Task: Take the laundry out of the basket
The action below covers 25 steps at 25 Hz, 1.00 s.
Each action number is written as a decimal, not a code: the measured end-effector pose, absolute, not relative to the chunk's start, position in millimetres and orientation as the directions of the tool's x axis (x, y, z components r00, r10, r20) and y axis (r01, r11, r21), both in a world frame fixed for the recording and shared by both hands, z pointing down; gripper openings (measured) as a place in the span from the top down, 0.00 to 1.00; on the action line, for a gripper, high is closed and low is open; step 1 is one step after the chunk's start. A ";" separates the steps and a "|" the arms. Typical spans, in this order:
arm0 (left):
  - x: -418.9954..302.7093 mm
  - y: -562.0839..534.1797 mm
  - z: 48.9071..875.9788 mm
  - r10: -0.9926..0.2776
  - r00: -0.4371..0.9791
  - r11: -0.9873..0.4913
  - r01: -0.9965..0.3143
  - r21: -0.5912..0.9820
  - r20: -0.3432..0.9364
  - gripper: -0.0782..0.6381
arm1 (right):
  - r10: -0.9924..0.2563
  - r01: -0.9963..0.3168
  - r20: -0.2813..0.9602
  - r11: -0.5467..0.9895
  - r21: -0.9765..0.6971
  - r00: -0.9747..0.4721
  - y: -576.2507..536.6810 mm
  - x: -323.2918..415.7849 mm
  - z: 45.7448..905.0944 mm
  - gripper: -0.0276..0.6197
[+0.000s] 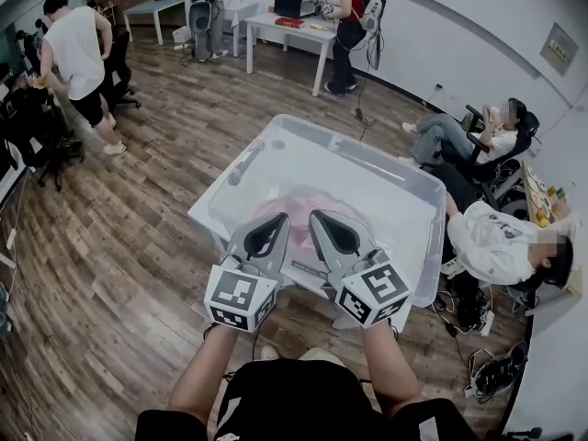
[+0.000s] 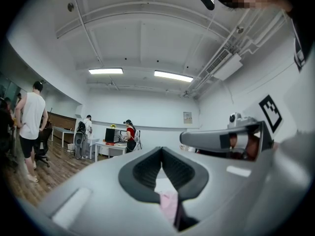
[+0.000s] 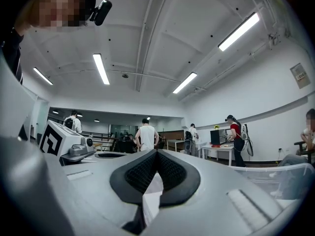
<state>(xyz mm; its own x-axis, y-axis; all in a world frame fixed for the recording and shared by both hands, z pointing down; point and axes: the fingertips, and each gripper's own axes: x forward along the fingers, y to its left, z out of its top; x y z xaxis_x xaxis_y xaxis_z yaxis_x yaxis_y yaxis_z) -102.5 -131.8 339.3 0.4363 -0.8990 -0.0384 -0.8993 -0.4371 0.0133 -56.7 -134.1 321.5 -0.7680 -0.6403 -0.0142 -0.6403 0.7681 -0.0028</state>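
Laundry (image 1: 301, 202) | in basket (image 1: 404, 178) | clamped by left tongs (image 1: 274, 220) and right tongs (image 1: 322, 219)

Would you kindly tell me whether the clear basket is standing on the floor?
No, the clear basket rests on a white table, raised above the wooden floor.

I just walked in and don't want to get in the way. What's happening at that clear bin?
A person stands at the clear basket with a gripper in each hand, both held level over the pink laundry inside it. The left gripper is shut with pink cloth caught between its jaws. The right gripper is shut on pale cloth. The laundry lies in the basket and is not yet lifted out.
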 end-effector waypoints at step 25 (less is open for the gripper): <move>-96.9 -207.3 350.4 -0.899 0.438 -0.438 -0.898 0.032 -0.003 0.88 | -0.647 -0.646 0.000 0.762 -0.057 -0.763 -217.8 -46.6 336.6 0.96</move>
